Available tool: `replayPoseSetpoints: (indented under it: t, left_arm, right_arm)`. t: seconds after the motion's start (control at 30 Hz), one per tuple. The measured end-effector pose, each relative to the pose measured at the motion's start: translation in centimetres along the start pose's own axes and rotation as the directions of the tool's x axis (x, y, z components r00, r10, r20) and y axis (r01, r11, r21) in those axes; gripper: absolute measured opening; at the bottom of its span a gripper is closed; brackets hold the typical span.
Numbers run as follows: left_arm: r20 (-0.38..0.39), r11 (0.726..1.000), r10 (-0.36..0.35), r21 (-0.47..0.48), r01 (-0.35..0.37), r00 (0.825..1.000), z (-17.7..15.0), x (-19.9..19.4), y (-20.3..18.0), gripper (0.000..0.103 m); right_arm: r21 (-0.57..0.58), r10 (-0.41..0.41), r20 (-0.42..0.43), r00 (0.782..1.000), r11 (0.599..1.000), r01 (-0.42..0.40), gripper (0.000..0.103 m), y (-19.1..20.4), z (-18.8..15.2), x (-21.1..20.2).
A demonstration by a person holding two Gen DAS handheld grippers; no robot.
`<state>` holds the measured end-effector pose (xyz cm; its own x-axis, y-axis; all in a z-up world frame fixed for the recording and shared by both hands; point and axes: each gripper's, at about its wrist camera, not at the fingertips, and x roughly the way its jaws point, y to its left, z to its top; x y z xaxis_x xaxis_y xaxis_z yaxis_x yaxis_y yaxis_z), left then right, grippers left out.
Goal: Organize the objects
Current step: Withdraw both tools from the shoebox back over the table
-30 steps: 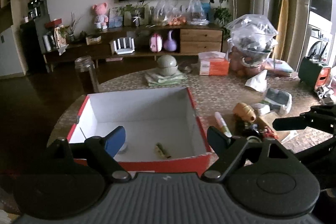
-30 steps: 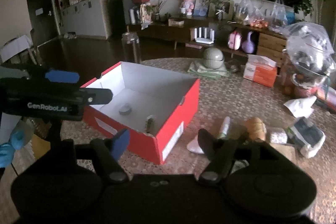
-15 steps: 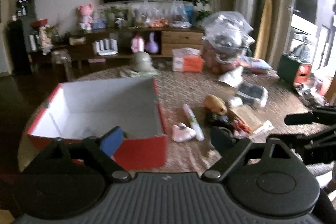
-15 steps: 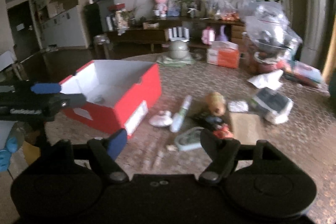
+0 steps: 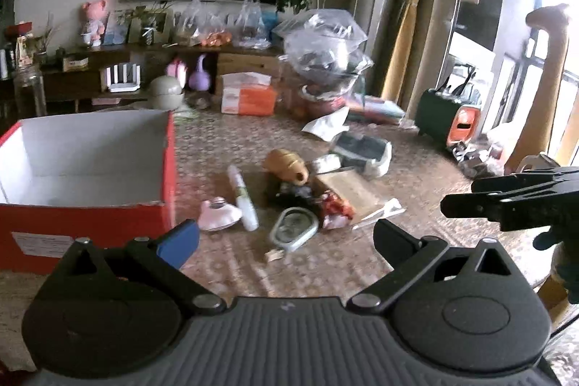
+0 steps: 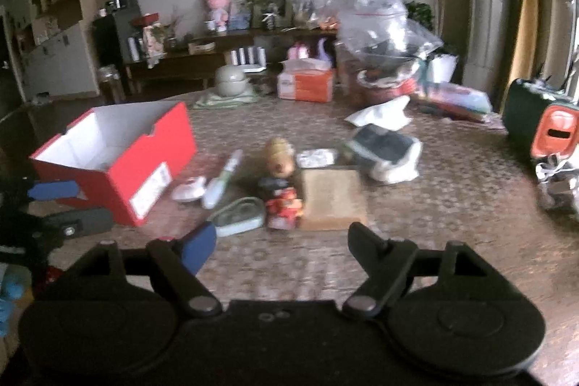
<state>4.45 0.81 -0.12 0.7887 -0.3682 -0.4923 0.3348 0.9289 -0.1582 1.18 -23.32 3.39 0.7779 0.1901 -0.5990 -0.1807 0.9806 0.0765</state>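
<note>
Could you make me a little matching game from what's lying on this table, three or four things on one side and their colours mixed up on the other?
Things:
1. open shoebox
2. tissue box
3. flat board
4. rounded case near the fingers

Colours:
A. plain brown
B. pale green-grey
C. red outside, white inside
D. orange and white

Pairs: 1-C, 2-D, 3-A, 4-B
</note>
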Motion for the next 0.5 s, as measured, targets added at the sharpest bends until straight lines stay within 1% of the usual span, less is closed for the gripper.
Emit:
replayPoseSetpoints:
  t: [0.07,0.13,0.2,0.3,0.37,0.43,0.5]
  left_arm:
    - [0.017,1.000,-0.018,-0.006,0.019,1.000,-0.2,0.4,-0.4,0.103]
    - [0.026,1.000,-0.012,-0.014,0.012,1.000,-0.2,0.8,-0.9,0.103]
    - [0.005,1.000,0.001,-0.030,-0.001,1.000,-0.2,1.5,-1.3,0.103]
    - [-0.007,0.999,0.003,-0.038,-0.004,1.000,-0.4,2.7,-1.9,0.103]
    - [-0.018,1.000,0.029,-0.006,-0.029,0.999,-0.5,3.6,-2.7,0.103]
    - [-0.009,0.996,0.073,0.046,-0.072,0.997,-0.7,4.5,-3.4,0.103]
    - [-0.016,0.995,0.062,0.082,-0.060,0.998,-0.9,5.4,-3.6,0.103]
  right_arm:
    - [0.009,-0.015,-0.002,1.000,1.000,0.015,0.081,-1.1,0.0,0.2]
    - [0.027,-0.031,-0.005,1.000,0.999,0.031,0.081,-2.2,0.0,0.6]
    - [0.042,-0.043,-0.009,0.999,0.998,0.044,0.081,-3.1,0.0,0.9]
    - [0.053,-0.050,-0.014,0.999,0.997,0.051,0.081,-4.1,0.0,1.5]
    - [0.054,-0.051,-0.017,0.999,0.997,0.051,0.081,-4.4,0.0,2.0]
    - [0.052,-0.051,-0.018,0.999,0.997,0.052,0.081,-4.7,0.0,2.5]
    - [0.051,-0.050,-0.026,0.998,0.997,0.051,0.081,-5.0,0.1,3.4]
